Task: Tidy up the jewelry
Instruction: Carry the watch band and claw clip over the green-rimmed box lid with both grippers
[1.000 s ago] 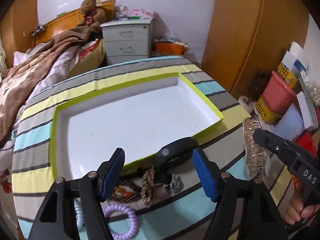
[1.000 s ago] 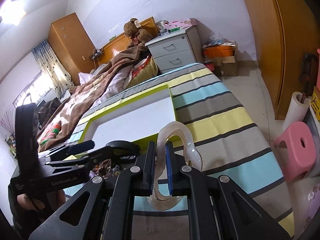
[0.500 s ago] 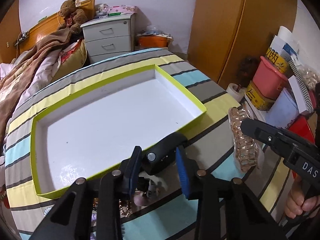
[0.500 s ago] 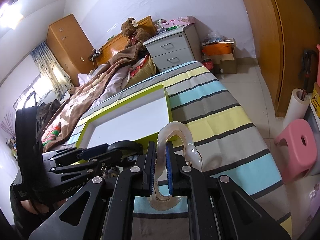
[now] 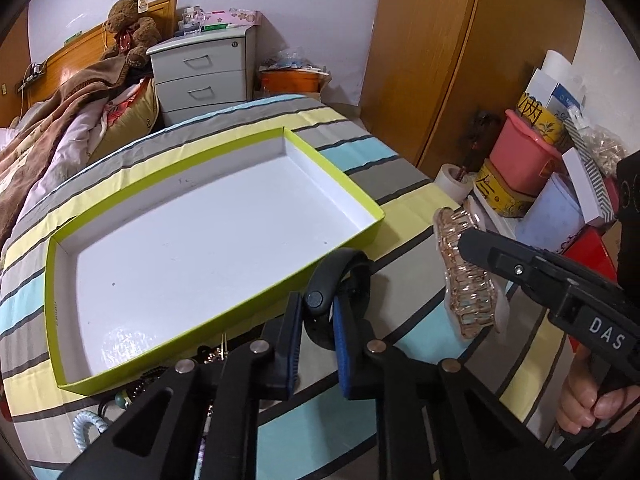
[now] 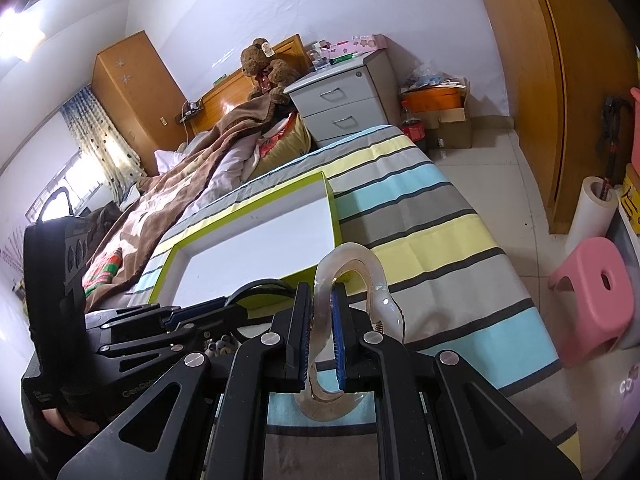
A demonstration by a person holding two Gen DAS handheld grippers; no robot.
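A shallow white box with a lime-green rim (image 5: 332,168) lies open on the striped bedspread. Just in front of its near edge, my left gripper (image 5: 316,308) is closing its jaws on a black wristband (image 5: 340,268), whose strap sits between the blue pads and touches both. My right gripper (image 6: 322,292) is shut on a translucent rose-tinted hair claw clip (image 6: 356,260) and holds it above the bedspread, right of the box (image 6: 260,240). The clip (image 5: 468,280) also shows in the left wrist view. More jewelry lies under my left gripper, mostly hidden.
A pale blue coil hair tie (image 5: 86,424) and beads (image 5: 124,398) lie near the box's front corner. A grey bedside drawer unit (image 5: 204,72), a teddy bear (image 5: 128,20) and a brown blanket (image 5: 52,120) are beyond. A pink stool (image 6: 592,280) and stacked boxes (image 5: 532,160) stand on the right.
My left gripper's jaws went from wide apart to nearly together around the black wristband, and the gripper shifted right along the box's front edge. The right gripper kept still with the clip.
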